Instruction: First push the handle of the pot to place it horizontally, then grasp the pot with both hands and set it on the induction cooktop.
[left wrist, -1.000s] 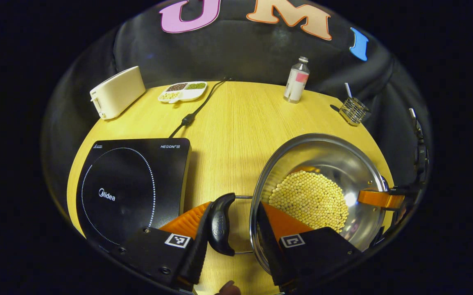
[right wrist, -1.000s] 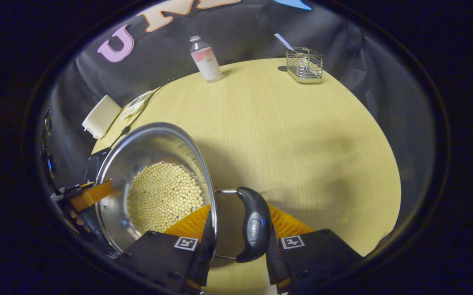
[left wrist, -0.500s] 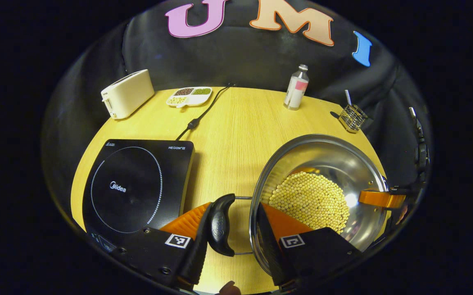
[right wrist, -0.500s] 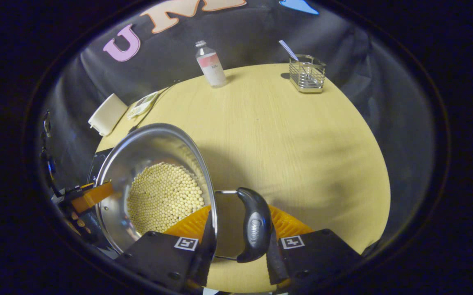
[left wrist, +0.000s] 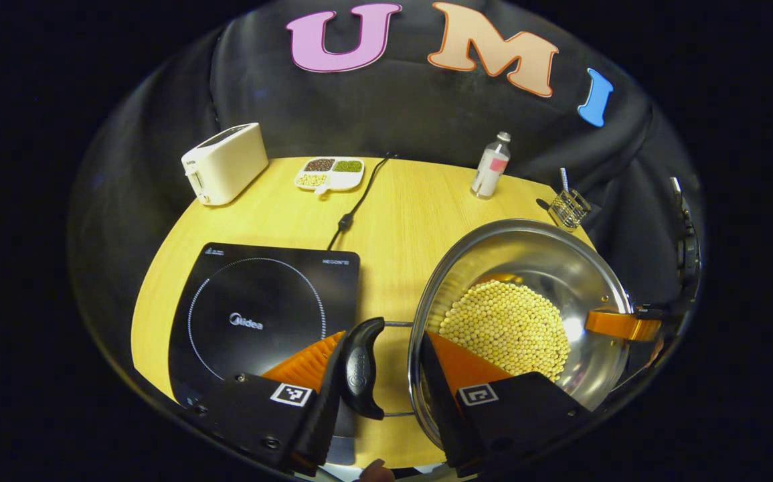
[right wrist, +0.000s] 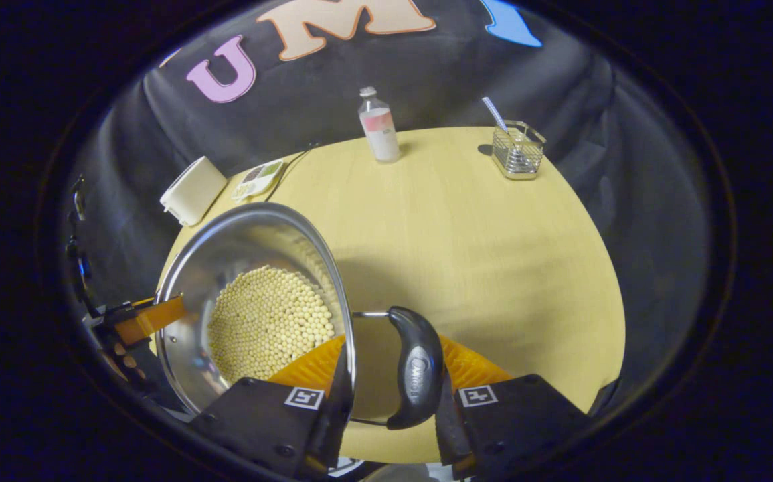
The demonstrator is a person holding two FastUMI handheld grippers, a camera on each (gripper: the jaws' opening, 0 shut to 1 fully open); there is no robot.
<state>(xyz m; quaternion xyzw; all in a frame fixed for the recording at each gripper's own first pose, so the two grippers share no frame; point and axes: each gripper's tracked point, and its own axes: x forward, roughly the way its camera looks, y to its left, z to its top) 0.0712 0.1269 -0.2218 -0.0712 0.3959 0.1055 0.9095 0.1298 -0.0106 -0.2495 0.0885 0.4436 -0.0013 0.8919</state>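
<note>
My left gripper [left wrist: 378, 391] is clamped across the pot's left handle [left wrist: 360, 367], one finger outside the black grip and the other inside the rim against the pot wall, so both fingers squeeze that handle and rim between them. My right gripper [right wrist: 386, 395] does the same on the right handle [right wrist: 415, 367]: the black grip and the steel rim sit pinched between my two fingers. In the left gripper view my other gripper shows at about 3 o'clock on the far rim, and in the right gripper view the left one shows at about 9 o'clock.

The pot [left wrist: 540, 254] is a shiny steel bowl shape with a bed of small pale yellow beans [left wrist: 505, 328] across its bottom. It hangs between my two grippers above the wooden table [left wrist: 413, 221]; both handles lie level, sticking out sideways.

The induction cooktop [left wrist: 259, 314] lies at 9 o'clock from the pot in the left gripper view, flat on the table, near the pot. Its black cord [left wrist: 356, 201] runs toward 12 o'clock. At the far edge stand a cream toaster [left wrist: 224, 163] at 10 o'clock, a divided dish of grains [left wrist: 329, 174] at 11 o'clock, a small bottle [left wrist: 491, 166] at 1 o'clock, and a wire holder [left wrist: 568, 206] at 2 o'clock
</note>
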